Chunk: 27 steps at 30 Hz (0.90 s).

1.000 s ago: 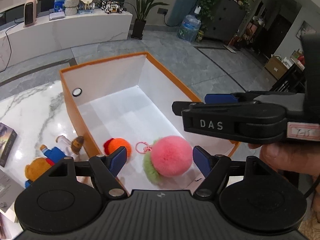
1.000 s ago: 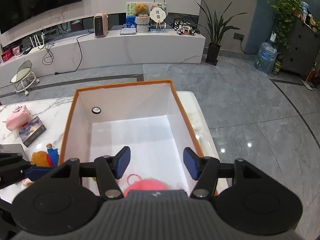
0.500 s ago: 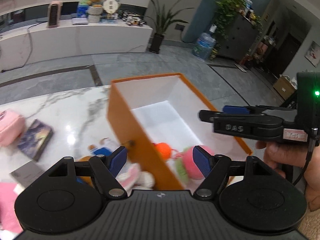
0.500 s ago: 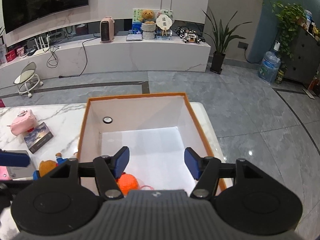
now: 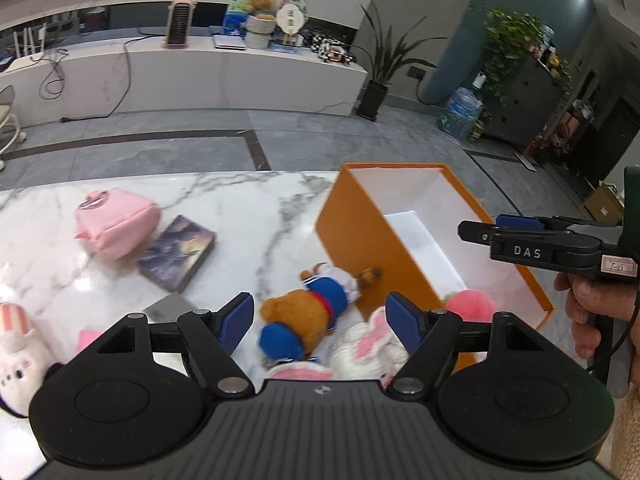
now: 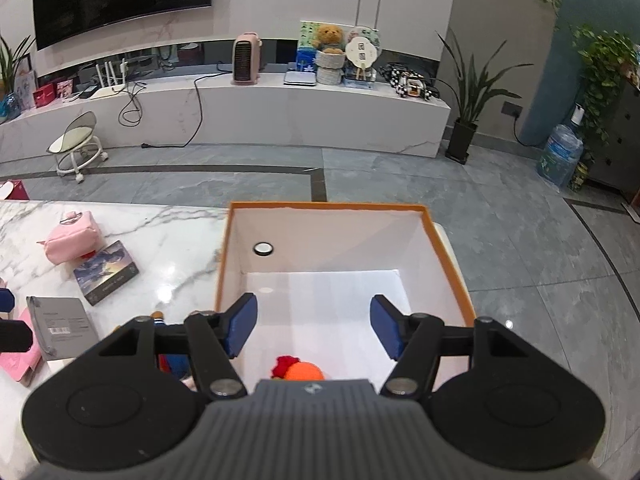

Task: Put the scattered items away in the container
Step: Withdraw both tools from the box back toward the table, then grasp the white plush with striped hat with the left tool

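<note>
Left gripper: the black two-finger left gripper with blue pads (image 5: 320, 314) is hanging with its jaws wide apart and empty above the white grey-veined marble tabletop (image 5: 248, 204), just outside the container.
Right gripper: the black two-finger right gripper with blue pads (image 6: 313, 327) is pointing down into the container; its jaws are opening and nothing is sitting between them. In the left view it is showing side-on, held by a hand (image 5: 592, 312).
Container: the orange cardboard box with a white inside (image 6: 448, 264) is standing open on the tabletop, near its right edge.
Inside the container: a round pink plush ball (image 5: 470, 306) and a small orange plush with a red tuft (image 6: 298, 369) are lying at the near end of the white floor.
Beside the container: a brown plush bear in blue and white clothes (image 5: 316, 312) is lying against the box's orange outer wall, directly under the left gripper; a white and pink fluffy plush (image 5: 366, 346) is lying just beside it.
Farther left: a pink fabric pouch (image 5: 114, 222) and a dark picture-covered book (image 5: 176, 254) are lying just beside each other, whether touching cannot be told; a flat grey booklet (image 6: 62, 326) and a white bunny plush (image 5: 18, 358) are lying nearer the camera.
</note>
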Each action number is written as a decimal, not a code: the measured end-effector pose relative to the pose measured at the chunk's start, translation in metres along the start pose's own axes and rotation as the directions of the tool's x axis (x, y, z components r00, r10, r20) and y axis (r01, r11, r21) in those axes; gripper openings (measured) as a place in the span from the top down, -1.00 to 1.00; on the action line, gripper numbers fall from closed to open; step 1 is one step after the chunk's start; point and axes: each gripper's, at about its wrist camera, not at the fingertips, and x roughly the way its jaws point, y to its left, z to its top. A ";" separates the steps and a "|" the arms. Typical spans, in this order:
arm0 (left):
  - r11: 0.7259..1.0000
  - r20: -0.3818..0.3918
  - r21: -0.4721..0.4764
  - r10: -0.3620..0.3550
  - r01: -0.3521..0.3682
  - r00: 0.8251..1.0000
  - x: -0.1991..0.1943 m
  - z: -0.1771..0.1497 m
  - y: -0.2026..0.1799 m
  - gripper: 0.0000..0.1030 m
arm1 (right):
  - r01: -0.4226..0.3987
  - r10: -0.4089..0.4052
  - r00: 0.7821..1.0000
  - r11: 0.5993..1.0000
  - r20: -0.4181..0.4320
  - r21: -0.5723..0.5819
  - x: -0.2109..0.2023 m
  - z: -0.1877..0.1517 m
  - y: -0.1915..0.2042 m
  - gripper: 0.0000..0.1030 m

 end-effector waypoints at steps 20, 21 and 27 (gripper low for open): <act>0.983 0.009 -0.146 0.115 -0.112 0.993 -0.044 -0.037 0.106 -0.66 | -0.080 0.083 0.996 0.986 0.013 -0.144 0.006 0.006 0.074 -0.34; 0.981 0.011 -0.154 0.118 -0.115 0.993 -0.046 -0.038 0.111 -0.66 | -0.084 0.087 0.996 0.985 0.010 -0.154 0.007 0.006 0.080 -0.34; 0.968 0.008 -0.200 0.158 -0.154 0.987 -0.051 -0.049 0.148 -0.66 | -0.110 0.111 0.994 0.972 -0.006 -0.206 0.014 0.005 0.107 -0.37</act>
